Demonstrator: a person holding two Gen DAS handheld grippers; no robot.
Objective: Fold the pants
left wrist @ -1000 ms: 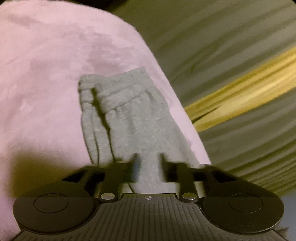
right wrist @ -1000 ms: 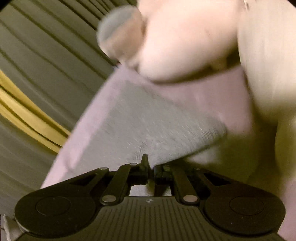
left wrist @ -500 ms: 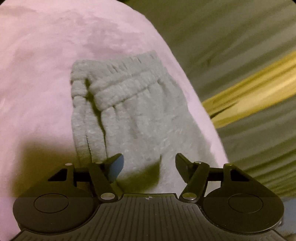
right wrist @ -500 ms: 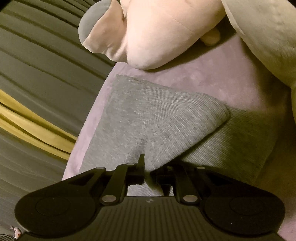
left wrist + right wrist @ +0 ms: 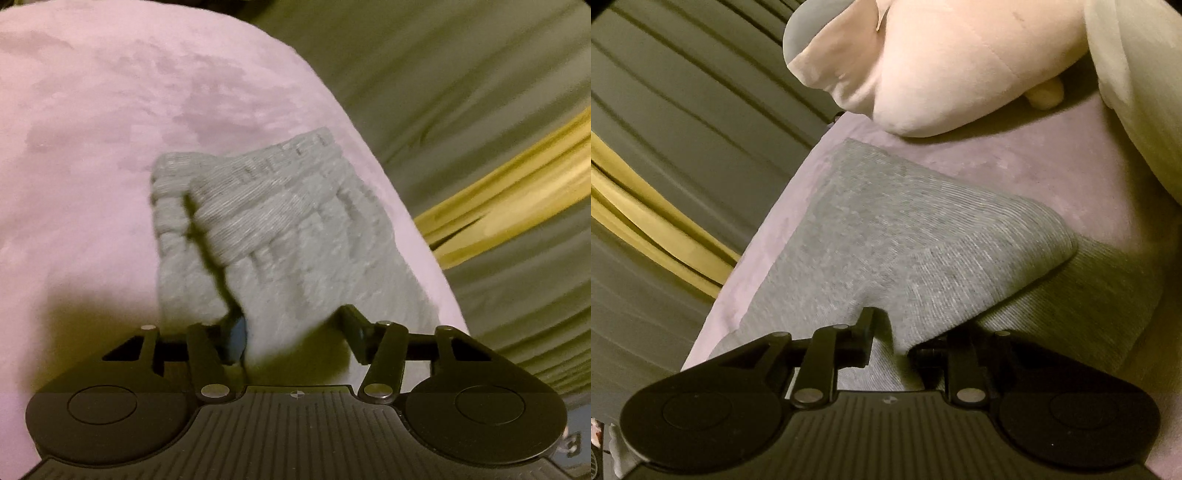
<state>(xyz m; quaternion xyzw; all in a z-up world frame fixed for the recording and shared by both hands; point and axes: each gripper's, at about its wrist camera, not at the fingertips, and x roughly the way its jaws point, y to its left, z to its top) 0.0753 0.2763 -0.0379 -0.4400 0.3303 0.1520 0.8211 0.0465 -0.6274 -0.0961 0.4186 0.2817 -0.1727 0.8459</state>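
Two grippers work the grey pants [image 5: 886, 236] lying on the lilac blanket [image 5: 92, 155]: the left gripper [image 5: 291, 332], closing, straddles a fold near the waistband [image 5: 258, 188], the right gripper [image 5: 890, 332], opening, frees doubled cloth, so folding looks partly done.

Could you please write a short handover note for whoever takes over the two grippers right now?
Left gripper: jaws apart, just been closing around a bunch of the grey pants below the waistband; no firm pinch visible.
Right gripper: jaws just been opening, a fold of the pants loosely between them.
Pants lie on the pink cover near its edge; plush toy beyond.
Done: pants apparently doubled over.
Left: probably grip and fold once more, then smooth.
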